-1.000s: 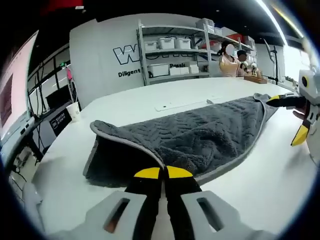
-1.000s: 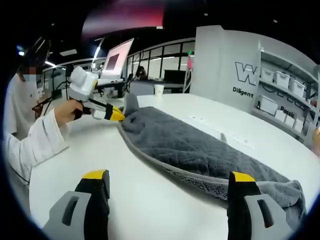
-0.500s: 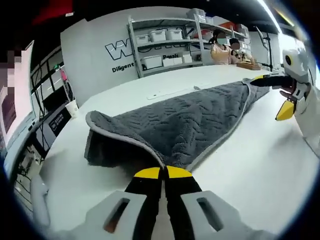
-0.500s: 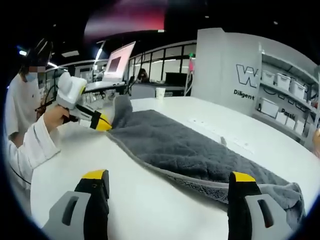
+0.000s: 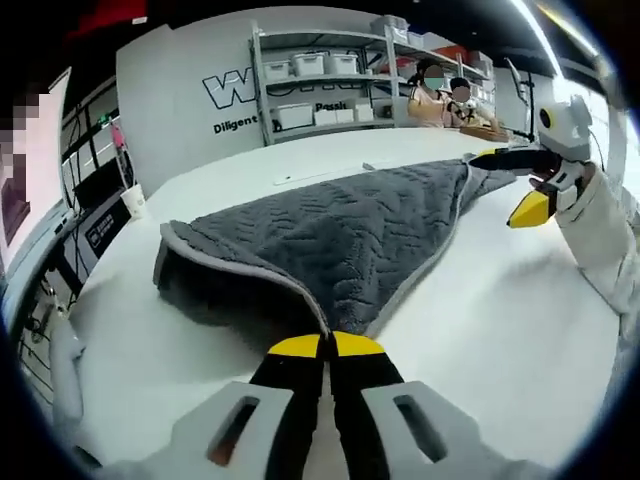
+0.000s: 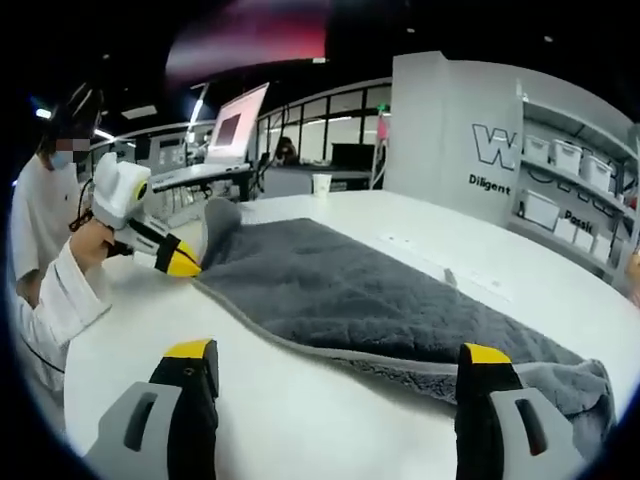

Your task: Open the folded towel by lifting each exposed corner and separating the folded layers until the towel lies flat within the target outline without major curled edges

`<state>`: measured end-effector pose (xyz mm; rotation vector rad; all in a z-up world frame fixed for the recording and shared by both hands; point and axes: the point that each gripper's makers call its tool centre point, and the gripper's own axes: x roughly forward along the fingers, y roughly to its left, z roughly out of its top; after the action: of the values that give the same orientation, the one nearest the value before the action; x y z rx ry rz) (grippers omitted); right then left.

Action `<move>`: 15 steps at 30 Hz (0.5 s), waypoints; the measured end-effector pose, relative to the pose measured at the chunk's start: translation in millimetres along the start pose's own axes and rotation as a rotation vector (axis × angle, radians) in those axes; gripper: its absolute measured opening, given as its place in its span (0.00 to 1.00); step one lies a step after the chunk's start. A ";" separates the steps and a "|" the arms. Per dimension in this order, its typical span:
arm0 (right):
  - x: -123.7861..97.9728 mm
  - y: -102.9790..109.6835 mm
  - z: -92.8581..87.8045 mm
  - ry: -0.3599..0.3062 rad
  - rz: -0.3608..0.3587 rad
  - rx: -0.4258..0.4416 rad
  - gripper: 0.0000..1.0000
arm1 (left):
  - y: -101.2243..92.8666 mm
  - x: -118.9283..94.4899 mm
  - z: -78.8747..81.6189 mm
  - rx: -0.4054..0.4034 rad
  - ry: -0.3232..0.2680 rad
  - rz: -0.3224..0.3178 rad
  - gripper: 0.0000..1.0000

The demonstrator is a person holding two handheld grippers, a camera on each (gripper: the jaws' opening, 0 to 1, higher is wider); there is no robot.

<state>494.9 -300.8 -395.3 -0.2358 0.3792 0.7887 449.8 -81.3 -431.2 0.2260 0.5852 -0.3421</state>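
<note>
A grey quilted towel [image 5: 340, 225] with a pale border lies on the white table [image 5: 470, 320], its top layer drawn into a point. In the left gripper view my left gripper [image 5: 325, 345] is shut on that corner, and the layer rises off a darker fold [image 5: 200, 290] beneath. My right gripper [image 5: 512, 182] comes in from the right at the towel's far end, jaws apart. In the right gripper view my right gripper [image 6: 337, 352] stands open over the towel's [image 6: 350, 290] bordered edge. The left gripper [image 6: 178, 260] is held by a white-sleeved hand at the far corner.
Metal shelving with white bins [image 5: 320, 75] stands behind the table, with people [image 5: 445, 95] seated at its far side. A paper cup [image 5: 132, 200] and a flat white strip [image 5: 300, 178] lie beyond the towel. A monitor [image 6: 235, 120] stands in the background.
My left gripper has pulled the towel corner outward, away from the right gripper, and the top layer now lies wider and lower. The right gripper stays open.
</note>
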 end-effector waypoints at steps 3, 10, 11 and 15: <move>-0.1 -0.1 0.1 -0.002 0.004 0.006 0.98 | -7.6 -2.5 -4.6 0.001 0.010 -0.024 0.02; 0.3 -0.8 -1.7 0.005 0.004 0.008 0.98 | -9.3 -9.4 -11.0 -0.031 0.006 -0.027 0.02; 0.3 -0.5 -1.7 0.005 0.006 0.007 0.98 | -10.1 -10.0 -11.4 -0.029 0.007 -0.027 0.02; 0.3 1.2 -1.3 0.006 0.009 0.003 0.98 | -14.1 -14.2 -13.1 -0.001 0.026 -0.025 0.02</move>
<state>493.9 -300.3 -396.7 -0.2334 0.3872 0.7965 426.9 -86.8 -435.2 0.2228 0.6140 -0.3633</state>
